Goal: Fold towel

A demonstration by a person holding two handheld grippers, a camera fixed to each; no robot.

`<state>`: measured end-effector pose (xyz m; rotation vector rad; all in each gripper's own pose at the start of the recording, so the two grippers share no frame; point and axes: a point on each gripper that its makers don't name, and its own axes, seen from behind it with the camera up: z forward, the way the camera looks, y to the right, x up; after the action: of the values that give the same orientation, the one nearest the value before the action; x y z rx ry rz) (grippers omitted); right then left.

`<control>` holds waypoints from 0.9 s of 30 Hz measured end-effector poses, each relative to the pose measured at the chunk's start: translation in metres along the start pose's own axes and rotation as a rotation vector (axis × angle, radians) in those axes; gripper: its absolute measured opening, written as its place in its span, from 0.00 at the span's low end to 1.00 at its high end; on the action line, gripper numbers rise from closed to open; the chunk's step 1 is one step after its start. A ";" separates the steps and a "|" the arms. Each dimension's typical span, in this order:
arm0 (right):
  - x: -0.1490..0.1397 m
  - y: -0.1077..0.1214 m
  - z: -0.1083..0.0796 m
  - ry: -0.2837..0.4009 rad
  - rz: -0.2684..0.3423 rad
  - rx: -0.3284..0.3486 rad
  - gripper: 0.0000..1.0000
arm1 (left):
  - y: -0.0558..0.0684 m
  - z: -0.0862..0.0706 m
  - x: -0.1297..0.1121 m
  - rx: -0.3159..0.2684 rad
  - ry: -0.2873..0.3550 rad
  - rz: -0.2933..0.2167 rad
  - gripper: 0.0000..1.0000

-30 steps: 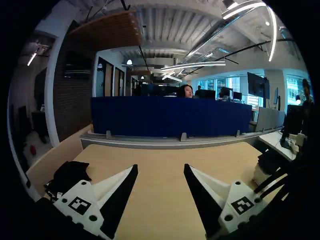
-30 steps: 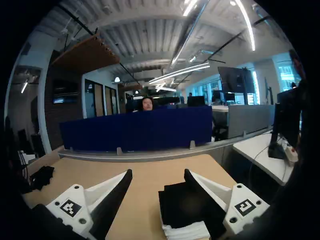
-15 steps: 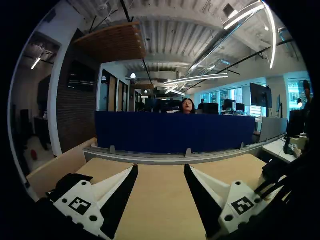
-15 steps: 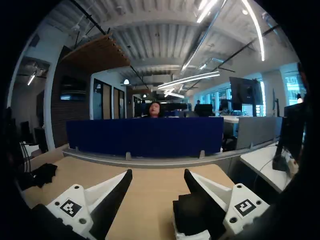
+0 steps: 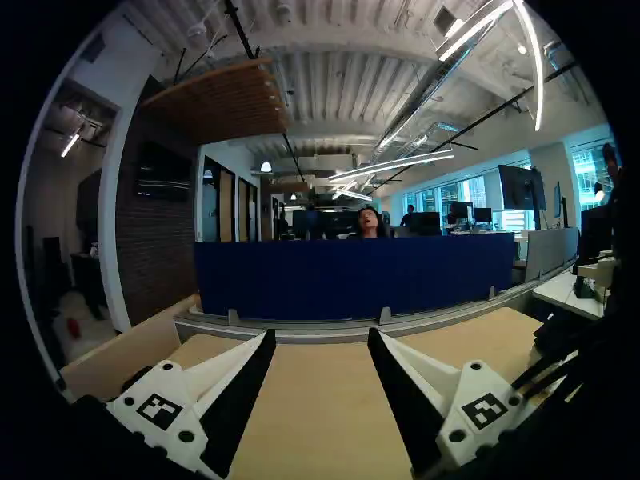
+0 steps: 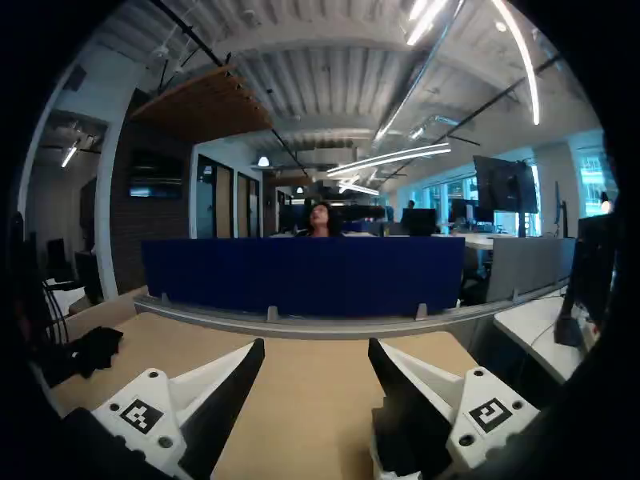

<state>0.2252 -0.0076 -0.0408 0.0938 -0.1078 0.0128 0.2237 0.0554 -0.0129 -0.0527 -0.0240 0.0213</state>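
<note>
In the right gripper view, a crumpled black towel (image 6: 98, 352) lies at the left edge of the light wooden table (image 6: 312, 384). A stack of folded towels (image 6: 394, 444), black on top, sits at the bottom, partly behind the right finger. My right gripper (image 6: 316, 342) is open above the bare tabletop, holding nothing. In the left gripper view, my left gripper (image 5: 320, 331) is also open and empty over the table (image 5: 320, 400). A bit of the black towel (image 5: 138, 378) peeks out behind its left finger.
A blue divider panel (image 5: 352, 276) runs along the table's far edge, with a person (image 5: 369, 222) seated behind it. A neighbouring white desk (image 6: 544, 352) with a monitor (image 6: 588, 276) stands to the right. Dark cables (image 5: 560, 352) cross the right side of the left gripper view.
Both views have tilted upward, away from the table. The folded stack slid down toward the bottom of the right gripper view, and the black towel dropped behind the left gripper's finger. Both grippers stayed open.
</note>
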 end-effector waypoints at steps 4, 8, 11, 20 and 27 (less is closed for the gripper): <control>0.002 -0.008 0.005 0.000 -0.004 -0.004 1.00 | 0.000 0.001 -0.002 0.005 0.009 0.027 0.85; 0.004 -0.013 0.010 -0.003 -0.007 -0.010 1.00 | 0.000 0.003 -0.008 0.010 0.012 0.054 0.85; 0.004 -0.015 0.013 -0.011 -0.012 -0.013 1.00 | -0.001 0.004 -0.014 0.013 0.016 0.065 0.85; 0.003 -0.027 0.024 -0.028 -0.017 -0.022 1.00 | -0.017 0.005 -0.045 0.025 0.016 0.035 0.85; -0.005 -0.042 0.028 -0.030 -0.034 -0.017 1.00 | -0.030 0.007 -0.075 0.030 0.031 0.023 0.85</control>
<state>0.2184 -0.0519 -0.0176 0.0786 -0.1364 -0.0239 0.1491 0.0245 -0.0064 -0.0232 0.0080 0.0443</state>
